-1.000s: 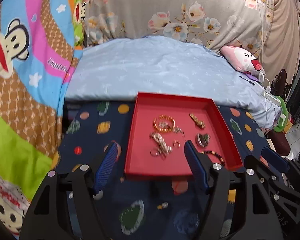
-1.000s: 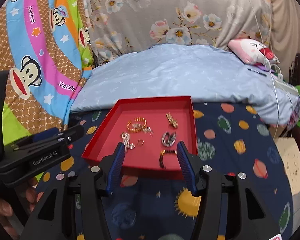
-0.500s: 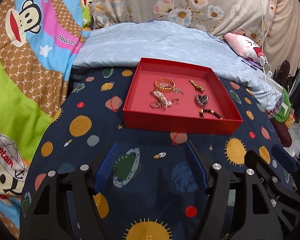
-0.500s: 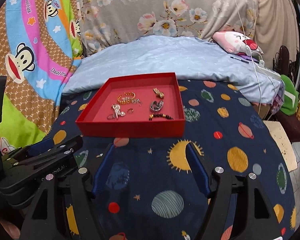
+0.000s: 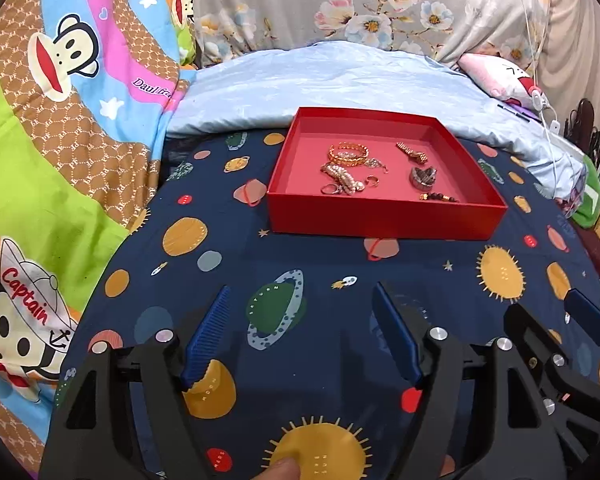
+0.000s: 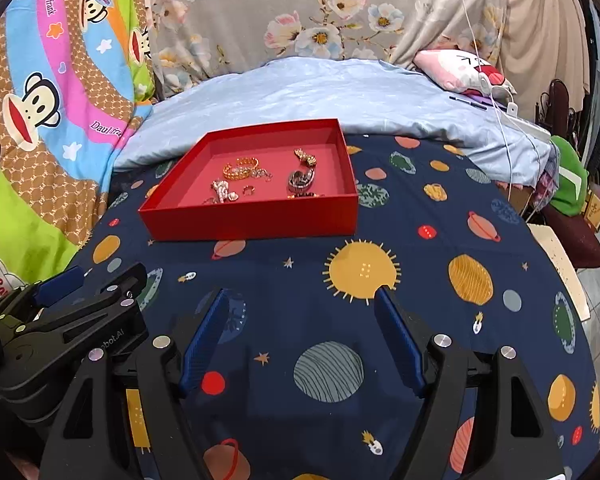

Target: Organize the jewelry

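Observation:
A red tray (image 5: 380, 220) (image 6: 252, 220) sits on the planet-print cloth with loose jewelry in it: a gold bangle (image 5: 349, 154) (image 6: 241, 169), a pearl piece (image 5: 342, 178), a small ring (image 5: 373, 180), a heart-shaped piece (image 5: 423, 177), a gold clip (image 5: 411, 153) and a dark bead bracelet (image 5: 440, 197). My left gripper (image 5: 300, 287) hovers over the cloth well short of the tray, its jaws opening slightly, with nothing between them. My right gripper (image 6: 300, 290) hangs beside it to the right, open and empty, equally short of the tray.
The planet-print cloth (image 6: 420, 280) covers a round surface whose edge drops off at the right. Behind the tray lie a pale blue quilt (image 5: 340, 76), a cartoon monkey blanket (image 5: 60, 120) at the left and a pink plush (image 6: 460, 72). A person's fingertip (image 5: 280, 472) shows at the bottom.
Both grippers have drawn back from the tray and sunk toward the cloth, so the tray now lies farther ahead. The right jaws have spread wider.

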Tool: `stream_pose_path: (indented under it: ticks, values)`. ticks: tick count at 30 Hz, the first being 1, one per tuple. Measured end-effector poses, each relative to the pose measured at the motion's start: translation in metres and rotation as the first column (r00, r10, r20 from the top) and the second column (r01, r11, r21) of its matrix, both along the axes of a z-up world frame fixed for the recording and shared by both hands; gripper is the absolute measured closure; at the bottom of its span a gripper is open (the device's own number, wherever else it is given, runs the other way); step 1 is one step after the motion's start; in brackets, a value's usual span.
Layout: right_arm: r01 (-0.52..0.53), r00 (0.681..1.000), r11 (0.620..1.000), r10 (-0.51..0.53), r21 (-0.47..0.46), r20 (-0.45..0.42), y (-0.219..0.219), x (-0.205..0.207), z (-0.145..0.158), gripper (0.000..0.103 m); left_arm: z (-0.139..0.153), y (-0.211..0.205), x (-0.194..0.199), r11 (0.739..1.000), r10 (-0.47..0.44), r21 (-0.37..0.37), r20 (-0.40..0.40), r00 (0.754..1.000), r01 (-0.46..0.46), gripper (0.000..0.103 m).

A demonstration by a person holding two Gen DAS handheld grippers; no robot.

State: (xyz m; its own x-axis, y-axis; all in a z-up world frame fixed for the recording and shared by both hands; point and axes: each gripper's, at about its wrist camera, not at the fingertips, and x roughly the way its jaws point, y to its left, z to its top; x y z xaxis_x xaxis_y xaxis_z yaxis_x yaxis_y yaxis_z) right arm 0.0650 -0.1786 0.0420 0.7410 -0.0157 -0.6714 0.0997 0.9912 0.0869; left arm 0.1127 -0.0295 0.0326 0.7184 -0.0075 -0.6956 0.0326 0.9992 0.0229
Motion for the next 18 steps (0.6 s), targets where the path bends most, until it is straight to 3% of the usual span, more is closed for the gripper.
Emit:
stream_pose_path:
  ticks: [18]
  values:
    - [0.013,1.000,1.000,-0.013,0.014,-0.003,-0.0009,-0.0047,-0.0045,0.025,-0.0039,0.0022,-0.0073,0.998,0.051,0.038,0.002,0.999,-0.051,0.025]
